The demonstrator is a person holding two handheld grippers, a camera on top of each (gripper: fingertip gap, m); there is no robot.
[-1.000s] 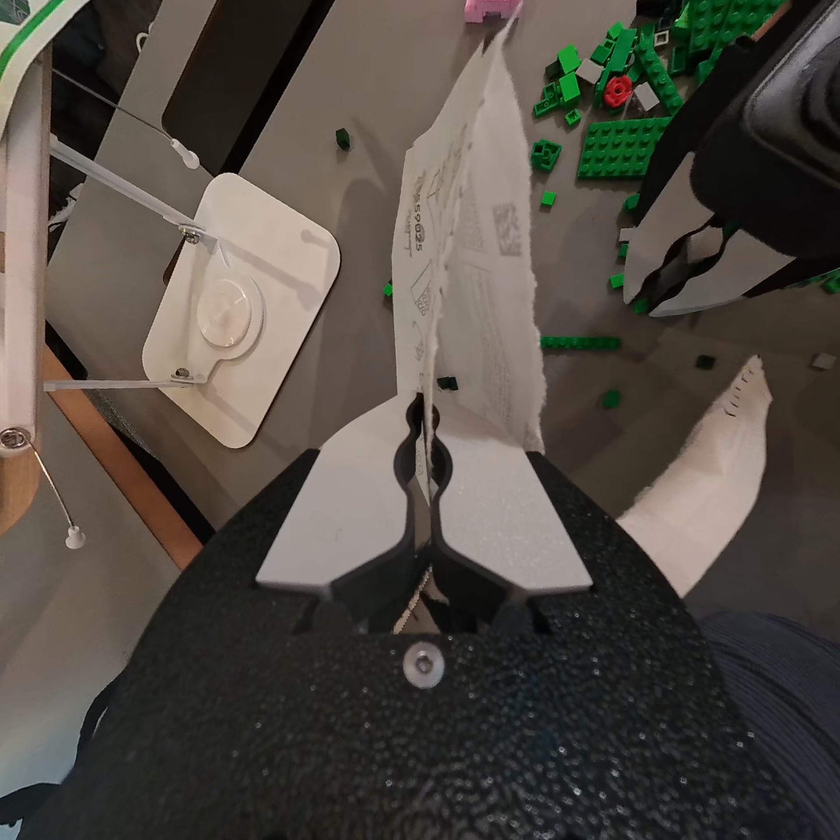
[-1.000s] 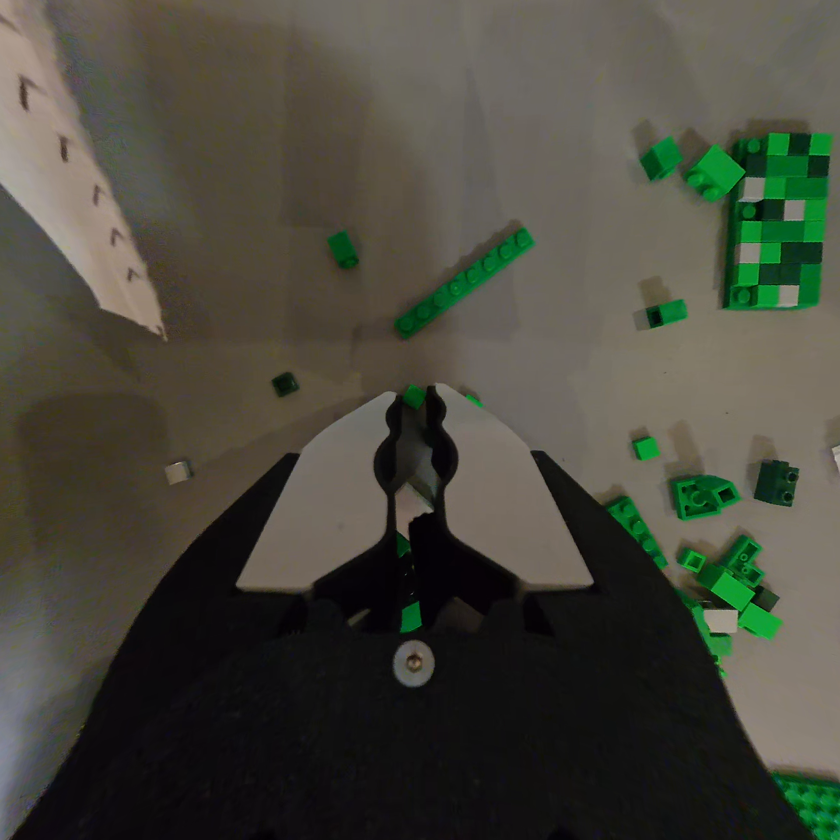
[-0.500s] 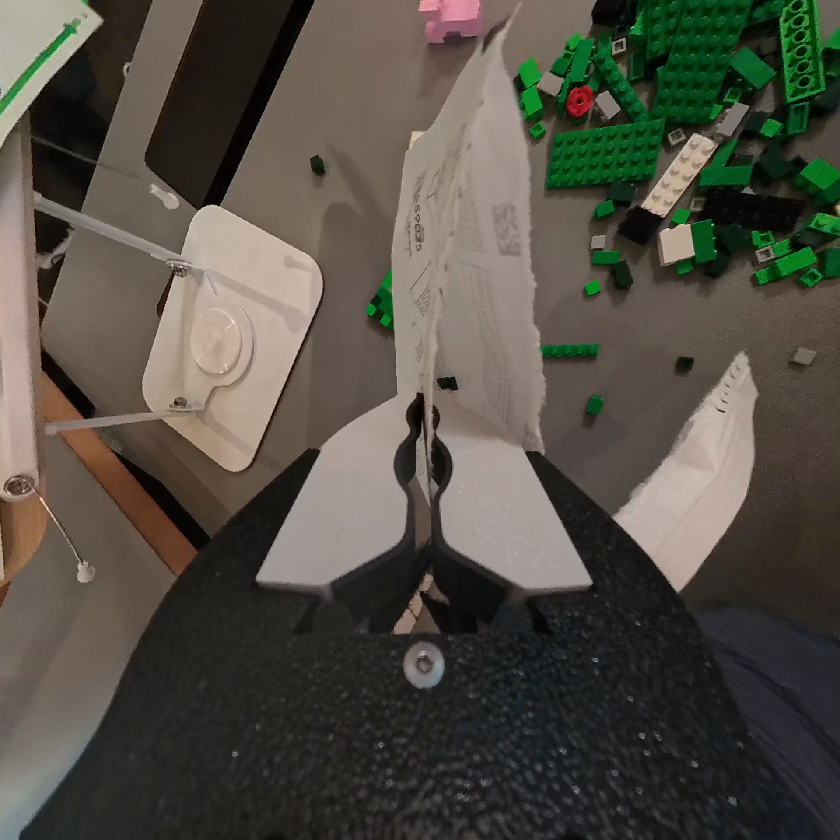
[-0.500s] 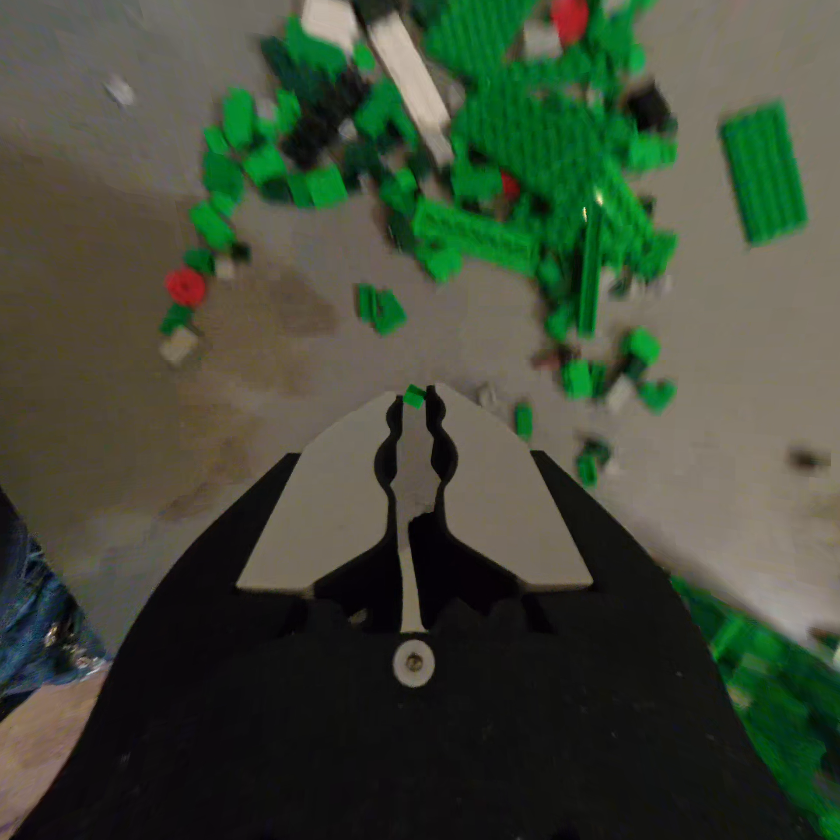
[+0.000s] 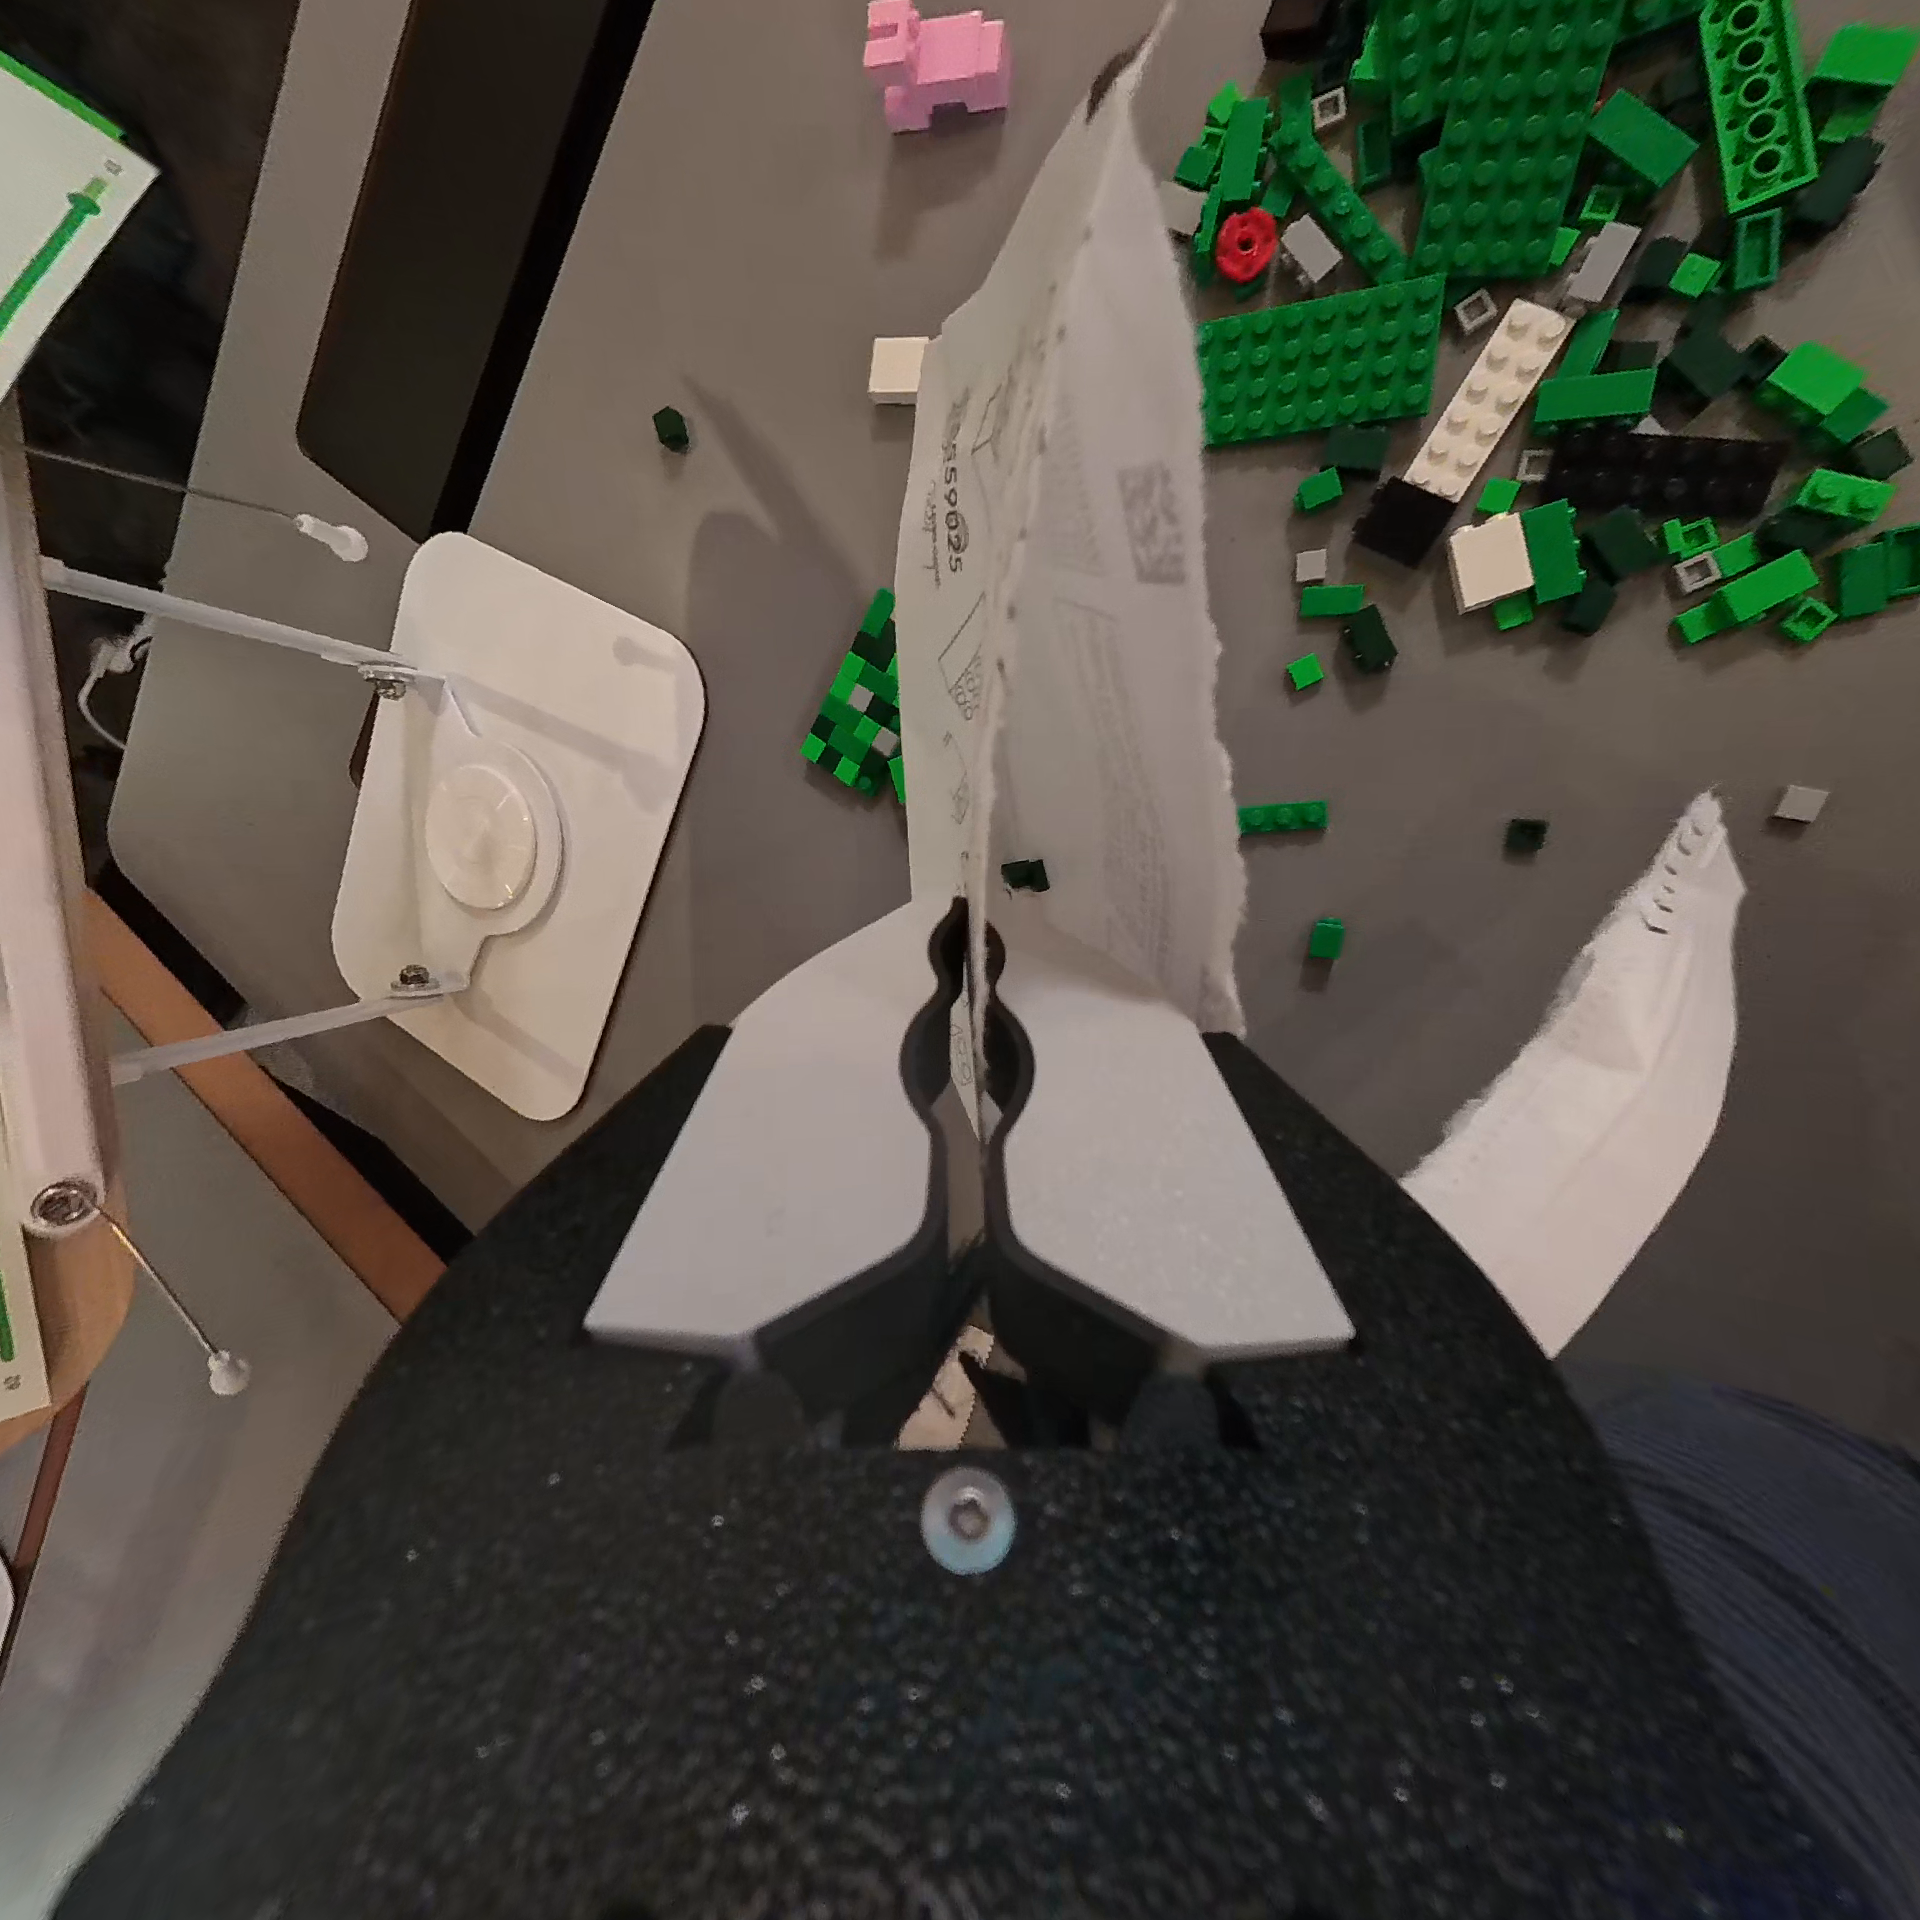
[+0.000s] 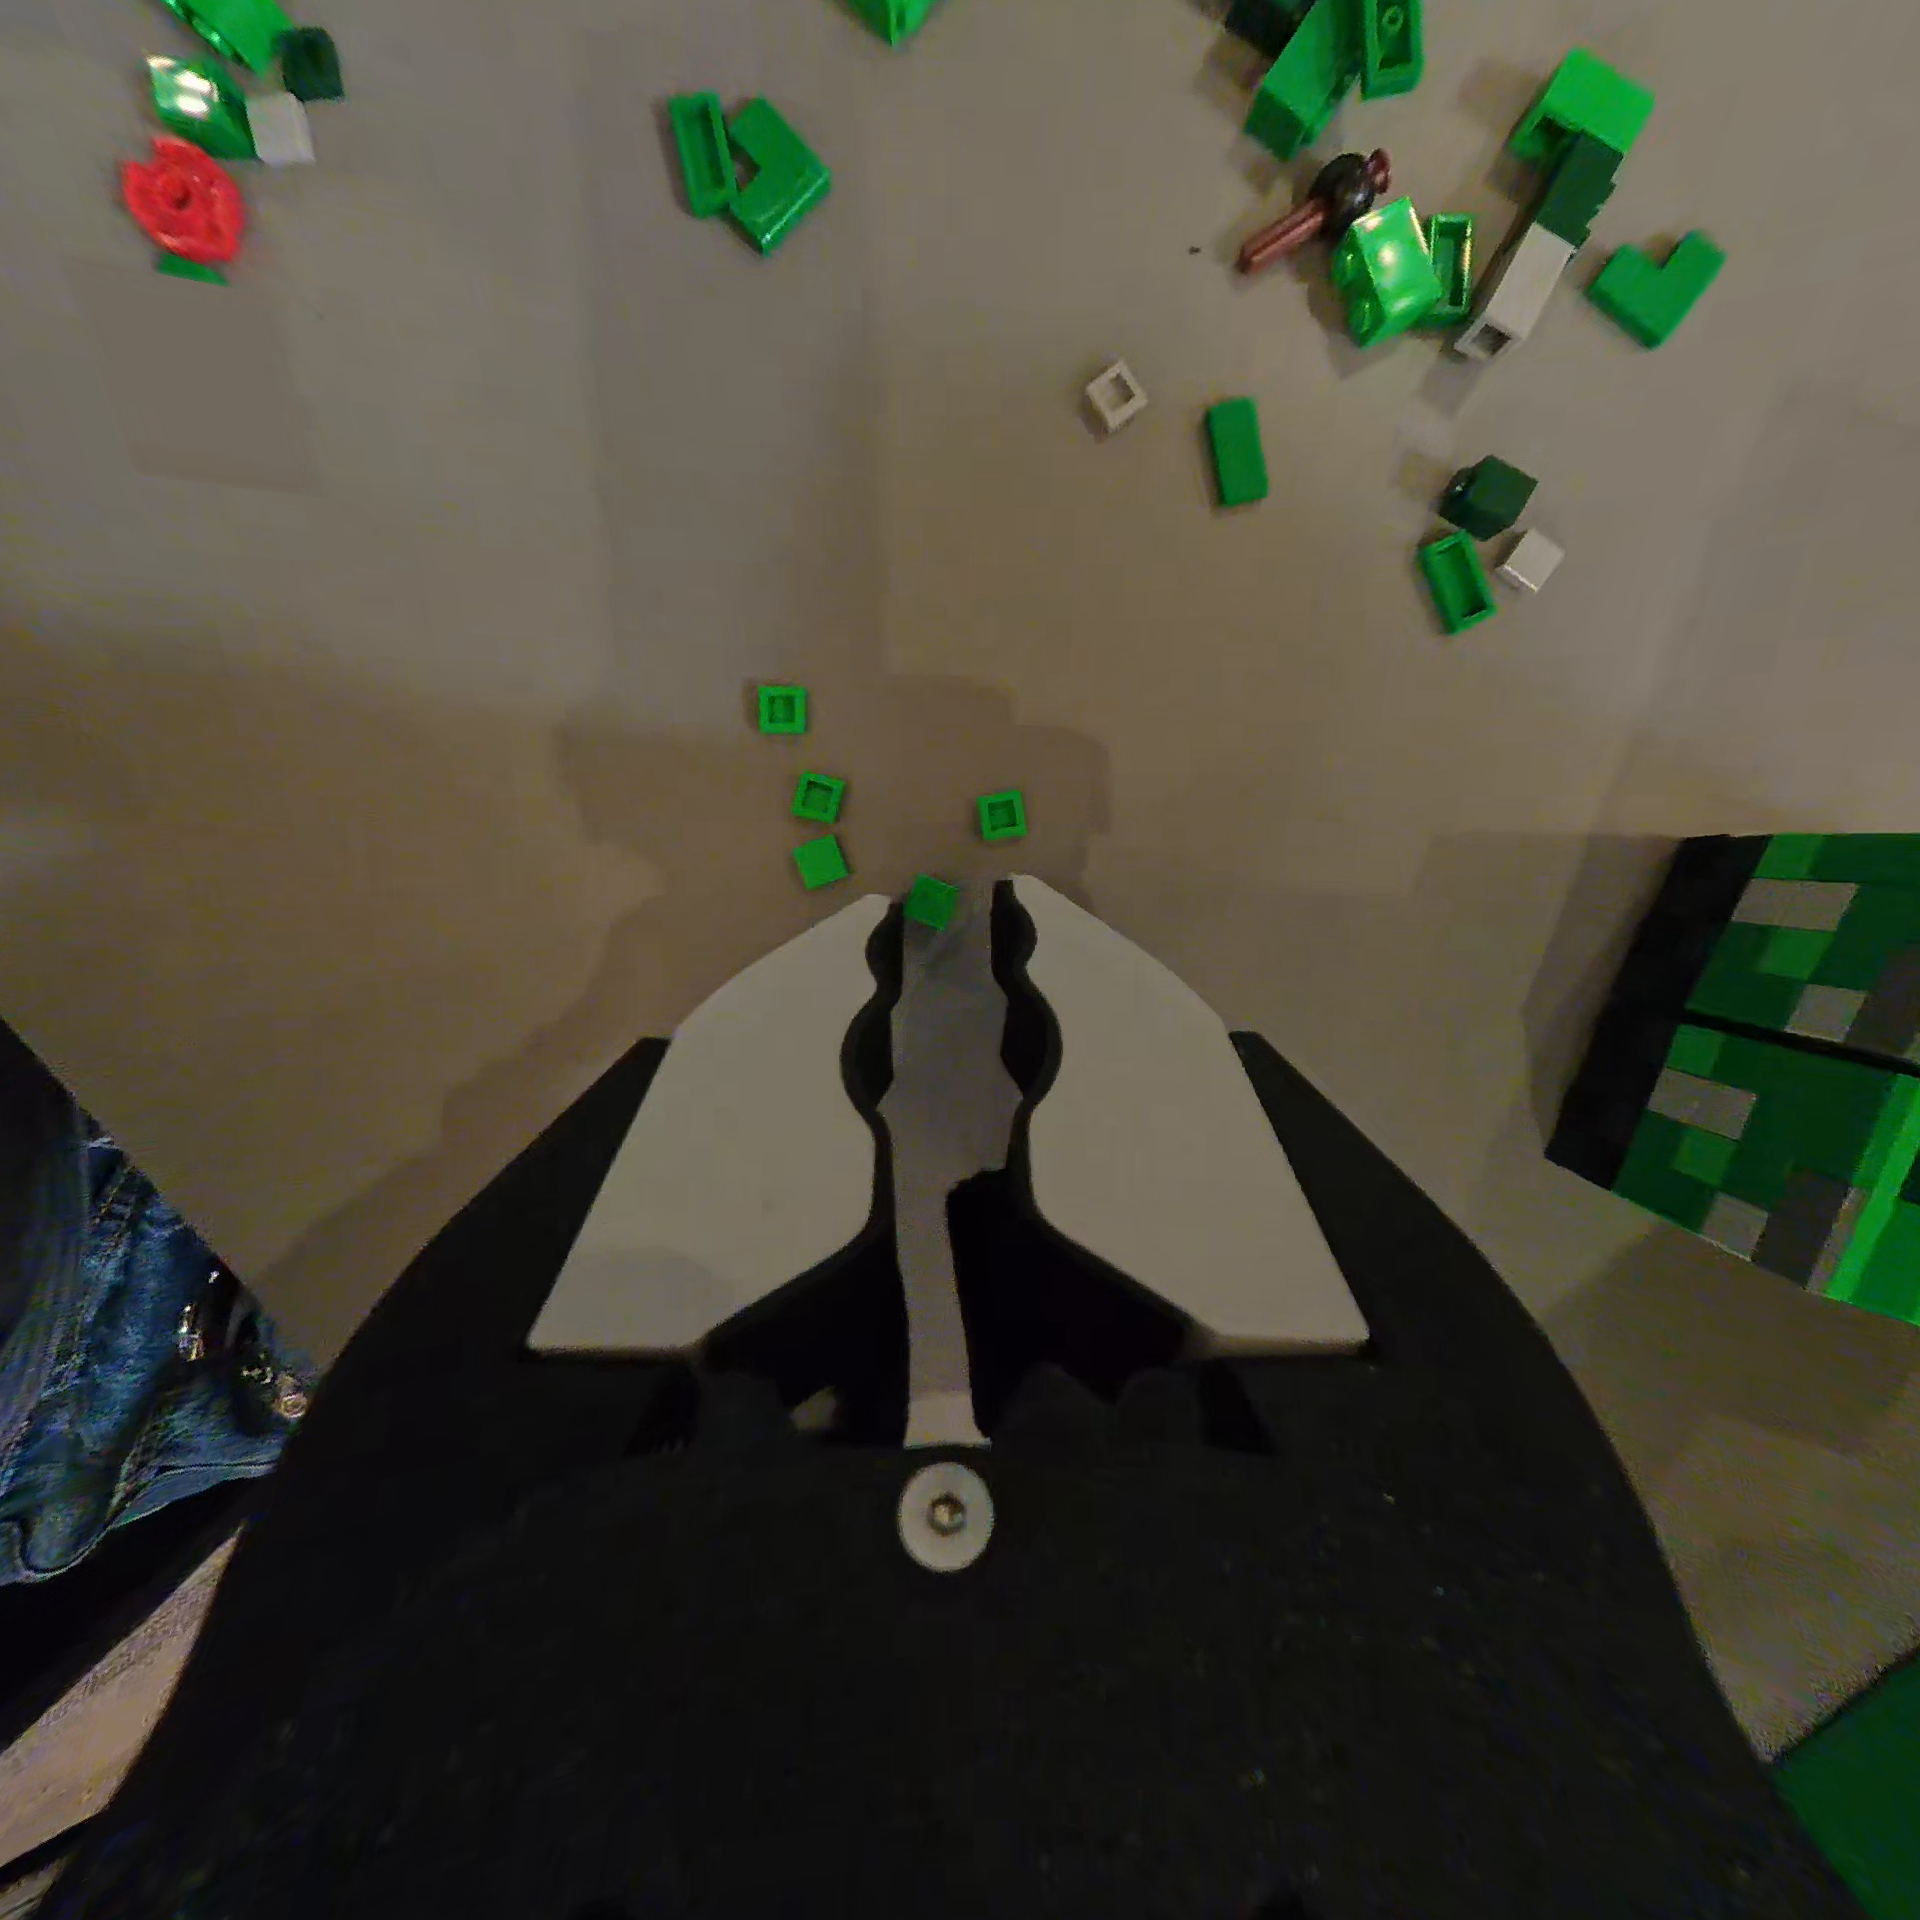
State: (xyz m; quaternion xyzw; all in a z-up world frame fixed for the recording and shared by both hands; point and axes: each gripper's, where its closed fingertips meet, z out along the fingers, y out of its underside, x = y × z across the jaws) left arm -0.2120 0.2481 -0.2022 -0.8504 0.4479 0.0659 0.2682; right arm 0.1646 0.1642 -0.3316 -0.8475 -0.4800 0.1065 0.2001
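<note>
Compared with a second ago, the left wrist view no longer shows the second tool at upper right; more of the brick pile is exposed, and the pink brick figure [image 5: 940,64] sits fully in view. The right wrist view has shifted from a long green plate and torn paper to a different patch of the counter [image 6: 520,520].

Left tongs [image 5: 971,925]: pressed together on a white paper bag [image 5: 1060,582] — thin, printed, with ragged torn edges — which stands up from the jaws. A second torn paper piece [image 5: 1621,1081], with a perforated edge, curves up at the right, off the jaws.

Right tongs [image 6: 951,894]: narrowly parted, a slim gap running the length of the jaws. A small green tile [image 6: 930,900] sits at the tip beside the left finger; whether it is gripped or lies on the counter below, I cannot tell.

Just beyond the tips lie four similar small green square pieces [image 6: 819,798]. A red round piece [image 6: 184,197] is at upper left, a dark brown rod-shaped piece [image 6: 1320,213] at upper right. A built block of green, grey and black pixel pattern [image 6: 1766,1060] stands at the right edge.

The counter is matt grey. A white plastic stand [image 5: 520,810] with clear struts rests at the left.
</note>
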